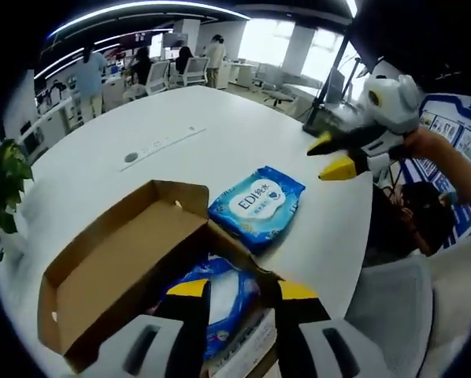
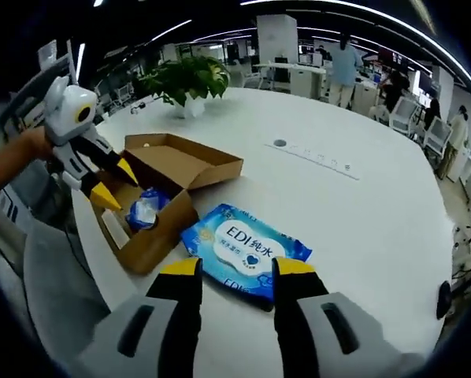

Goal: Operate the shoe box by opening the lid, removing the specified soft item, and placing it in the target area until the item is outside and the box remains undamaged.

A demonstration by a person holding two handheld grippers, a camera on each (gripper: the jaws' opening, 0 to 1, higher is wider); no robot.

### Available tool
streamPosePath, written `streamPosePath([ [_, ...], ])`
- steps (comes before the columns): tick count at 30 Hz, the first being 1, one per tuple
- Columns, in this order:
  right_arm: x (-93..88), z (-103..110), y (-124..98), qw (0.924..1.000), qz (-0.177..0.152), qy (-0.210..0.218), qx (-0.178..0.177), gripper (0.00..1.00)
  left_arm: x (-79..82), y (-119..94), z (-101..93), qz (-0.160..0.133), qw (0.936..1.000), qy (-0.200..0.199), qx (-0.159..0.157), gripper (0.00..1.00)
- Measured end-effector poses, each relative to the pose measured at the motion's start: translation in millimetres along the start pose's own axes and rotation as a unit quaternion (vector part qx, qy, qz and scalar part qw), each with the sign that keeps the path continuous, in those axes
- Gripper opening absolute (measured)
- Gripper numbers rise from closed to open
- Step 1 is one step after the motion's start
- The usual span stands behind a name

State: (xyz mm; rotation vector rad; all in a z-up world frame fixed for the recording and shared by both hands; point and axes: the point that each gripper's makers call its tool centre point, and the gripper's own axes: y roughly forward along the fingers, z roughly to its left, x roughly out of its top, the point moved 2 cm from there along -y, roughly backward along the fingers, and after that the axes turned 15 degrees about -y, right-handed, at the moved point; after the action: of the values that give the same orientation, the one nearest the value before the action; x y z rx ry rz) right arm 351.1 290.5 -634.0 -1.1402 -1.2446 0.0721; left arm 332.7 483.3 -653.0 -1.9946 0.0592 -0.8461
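Note:
The brown cardboard shoe box [image 1: 121, 264] lies open on the white table, its lid folded back to the left. Inside it is a blue-and-white soft pack [image 1: 224, 295], just ahead of my left gripper [image 1: 243, 290], which is open and above the box's near end. A blue wipes pack [image 1: 257, 203] lies flat on the table beside the box. My right gripper [image 1: 331, 156] hangs open in the air over the table's right edge. In the right gripper view, my right gripper [image 2: 237, 268] is open, near the wipes pack [image 2: 247, 250], with the box [image 2: 168, 169] and the left gripper [image 2: 116, 183] behind it.
A potted plant [image 2: 190, 79] stands at the table's far end. A round cable port [image 2: 280, 143] and a flush strip sit mid-table. A black stand [image 1: 318, 120] is at the table's edge. People, desks and chairs are in the background. A person's sleeve [image 1: 448, 169] holds the right gripper.

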Motion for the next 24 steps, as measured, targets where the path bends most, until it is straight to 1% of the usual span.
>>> streamPosePath([
  [2, 5.2, 5, 1, 0.9997, 0.003, -0.023, 0.006, 0.33, -4.3, -2, 3.3, 0.006, 0.9999, 0.012, 0.002, 0.32],
  [4, 11.3, 11, 3, 0.9993, 0.002, -0.036, 0.014, 0.34, -7.3, -3, 5.9, 0.008, 0.9997, 0.025, 0.004, 0.32],
  [9, 24.1, 24, 9, 0.9974, 0.001, -0.066, 0.029, 0.36, -17.0, -4, 14.7, 0.022, 0.9984, 0.052, 0.004, 0.32],
  [12, 29.6, 32, 14, 0.9956, 0.003, -0.085, 0.039, 0.36, -22.4, -4, 19.4, 0.029, 0.9979, 0.058, 0.000, 0.32],
  [14, 33.2, 36, 17, 0.9946, 0.003, -0.094, 0.044, 0.37, -24.0, -4, 21.2, 0.029, 0.9974, 0.066, -0.006, 0.31],
  [18, 41.8, 47, 26, 0.9917, 0.002, -0.116, 0.056, 0.37, -25.1, -4, 25.2, 0.026, 0.9973, 0.067, -0.013, 0.28],
  [20, 45.2, 53, 31, 0.9900, 0.002, -0.126, 0.064, 0.37, -26.7, -3, 24.0, 0.028, 0.9960, 0.082, -0.024, 0.28],
  [24, 51.2, 63, 41, 0.9869, 0.002, -0.142, 0.077, 0.37, -31.2, 1, 26.4, 0.037, 0.9938, 0.100, -0.031, 0.27],
])
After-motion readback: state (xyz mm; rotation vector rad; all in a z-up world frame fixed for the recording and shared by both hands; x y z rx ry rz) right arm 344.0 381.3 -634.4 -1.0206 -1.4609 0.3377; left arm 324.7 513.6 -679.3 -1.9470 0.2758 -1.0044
